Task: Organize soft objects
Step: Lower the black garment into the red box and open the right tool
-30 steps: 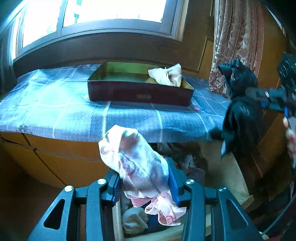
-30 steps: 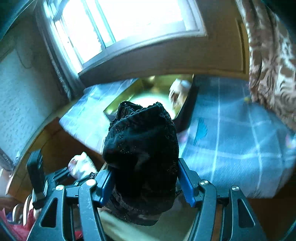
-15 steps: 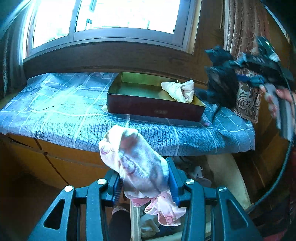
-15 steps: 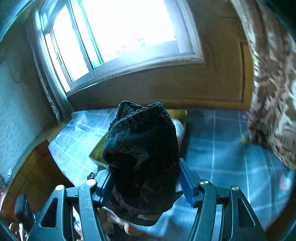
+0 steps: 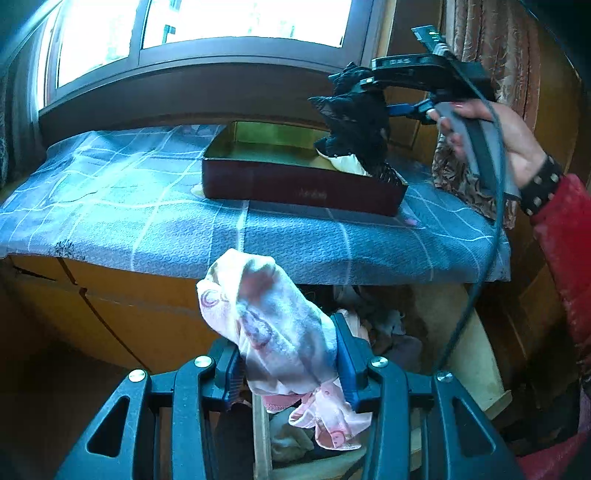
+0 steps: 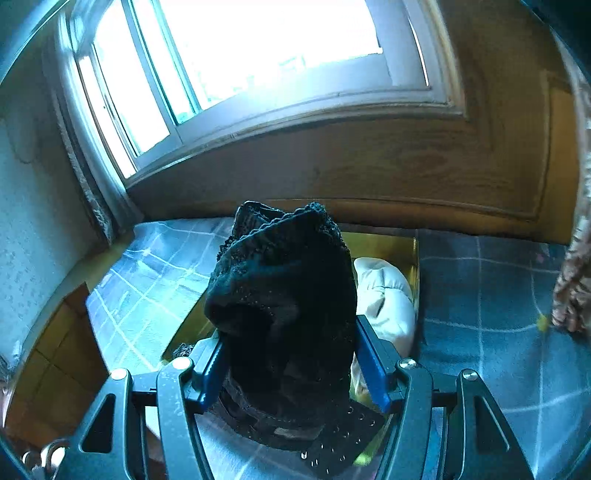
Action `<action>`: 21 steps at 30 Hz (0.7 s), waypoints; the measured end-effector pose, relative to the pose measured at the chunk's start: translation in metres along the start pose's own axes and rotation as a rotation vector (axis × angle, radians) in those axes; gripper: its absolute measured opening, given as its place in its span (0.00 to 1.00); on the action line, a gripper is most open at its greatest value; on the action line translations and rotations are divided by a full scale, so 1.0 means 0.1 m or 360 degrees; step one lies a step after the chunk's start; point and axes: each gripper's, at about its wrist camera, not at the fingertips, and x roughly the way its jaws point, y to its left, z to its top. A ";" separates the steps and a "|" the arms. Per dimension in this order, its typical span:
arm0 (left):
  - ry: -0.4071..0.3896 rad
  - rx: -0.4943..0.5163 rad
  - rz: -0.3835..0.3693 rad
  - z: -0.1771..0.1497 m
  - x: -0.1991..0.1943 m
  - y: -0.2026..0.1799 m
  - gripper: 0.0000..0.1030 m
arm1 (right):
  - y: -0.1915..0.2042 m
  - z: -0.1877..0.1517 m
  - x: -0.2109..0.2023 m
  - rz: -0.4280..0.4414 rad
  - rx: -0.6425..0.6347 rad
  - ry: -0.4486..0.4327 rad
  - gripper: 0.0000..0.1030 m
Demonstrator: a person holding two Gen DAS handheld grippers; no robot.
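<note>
Two tools pinching cloths: left tool [image 5: 288,363] pink cloth [image 5: 273,332], right tool [image 6: 291,363] black lace [image 6: 284,295]; checked tablecloth [image 5: 147,206], window [image 5: 207,33]

Blown-out window [image 6: 258,48] backlight, dim foreground, fisheye-warped edges

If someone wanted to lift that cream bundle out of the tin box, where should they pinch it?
Probably from above, on the rounded top of the cream cloth bundle. It sits in the corner of the dark red tin box, so the walls block a side approach. The black lace garment, clamped in the right gripper, hangs right beside it and would need moving away first.
</note>
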 end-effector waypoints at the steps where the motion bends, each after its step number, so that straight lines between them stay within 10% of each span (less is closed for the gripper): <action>1: 0.0006 -0.0002 0.0008 0.00 0.00 0.01 0.41 | 0.01 0.03 0.10 -0.0015 -0.0012 0.0019 0.61; 15: 0.0048 -0.0035 0.0118 0.03 0.03 0.17 0.41 | -0.13 0.30 1.25 -0.0209 -0.0045 0.0248 0.66; 21: 0.0052 -0.0032 0.0131 0.09 0.05 0.22 0.41 | -0.25 0.34 1.03 -0.0160 0.0054 0.0077 0.81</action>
